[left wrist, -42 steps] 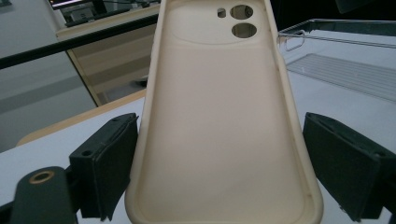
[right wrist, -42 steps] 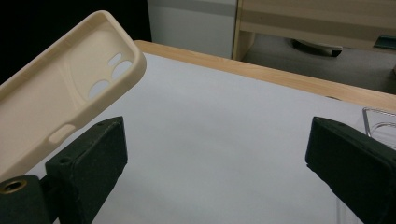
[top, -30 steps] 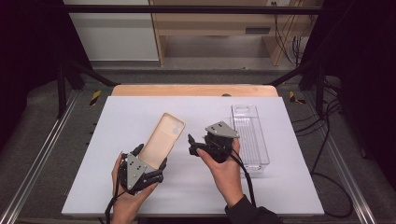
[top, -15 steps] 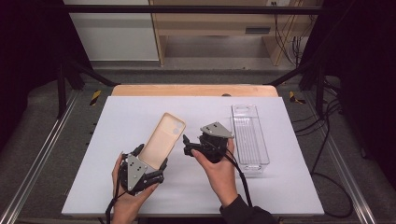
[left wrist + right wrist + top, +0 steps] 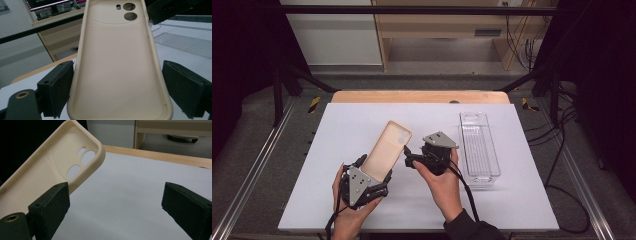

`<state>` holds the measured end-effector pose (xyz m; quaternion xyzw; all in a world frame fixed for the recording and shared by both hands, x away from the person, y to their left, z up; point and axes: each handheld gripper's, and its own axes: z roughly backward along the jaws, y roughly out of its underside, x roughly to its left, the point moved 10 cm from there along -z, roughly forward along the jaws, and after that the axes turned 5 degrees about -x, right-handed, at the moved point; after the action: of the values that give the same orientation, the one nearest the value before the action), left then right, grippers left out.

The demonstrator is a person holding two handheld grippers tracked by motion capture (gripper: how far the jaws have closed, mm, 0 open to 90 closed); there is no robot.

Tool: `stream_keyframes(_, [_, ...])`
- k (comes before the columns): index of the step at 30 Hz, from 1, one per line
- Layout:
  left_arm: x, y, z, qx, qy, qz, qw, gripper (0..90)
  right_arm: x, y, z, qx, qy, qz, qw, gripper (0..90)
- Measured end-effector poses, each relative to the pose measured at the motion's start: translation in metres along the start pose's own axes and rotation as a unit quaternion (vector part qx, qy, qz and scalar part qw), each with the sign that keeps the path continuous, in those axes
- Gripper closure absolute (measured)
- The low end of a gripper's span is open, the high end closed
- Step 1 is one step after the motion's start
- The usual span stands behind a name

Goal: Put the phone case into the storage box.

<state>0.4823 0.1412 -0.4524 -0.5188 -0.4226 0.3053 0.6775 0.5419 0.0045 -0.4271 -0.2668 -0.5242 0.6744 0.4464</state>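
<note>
The jaws of the left gripper (image 5: 374, 172) are clamped on the beige phone case (image 5: 387, 150), lifted clear of the table (image 5: 522, 200), while the right gripper (image 5: 409, 161), jaws spread and empty, is brought beside it, so a handover or placing is judged still undone.

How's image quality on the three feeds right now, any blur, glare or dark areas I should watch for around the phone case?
High view: evenly lit white table, dark surroundings, the clear plastic tray faint against it. Left gripper view: the beige silicone phone case is sharp and glare-free; the background is soft. Right gripper view: the case's camera cut-outs are crisp, the near black jaws slightly soft, upper left corner black.
</note>
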Motion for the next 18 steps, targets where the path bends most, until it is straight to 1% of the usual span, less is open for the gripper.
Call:
stream_keyframes(1, [0.0001, 0.0, 0.0, 0.0, 0.0, 0.0, 1.0, 12.0, 0.0007, -0.0001, -0.0002, -0.001, -0.001, -0.001, 1.0, 8.2])
stream_keyframes(2, [-0.0003, 0.0012, 0.0007, 0.004, -0.001, 0.004, 1.0, 12.0, 0.0013, -0.0002, -0.0004, -0.001, -0.002, -0.003, 1.0, 8.3])
stream_keyframes(18, [0.0014, 0.0016, 0.0008, 0.005, -0.007, 0.004, 1.0, 12.0, 0.0064, -0.0002, -0.0032, -0.005, -0.006, -0.022, 0.9997, 10.8])
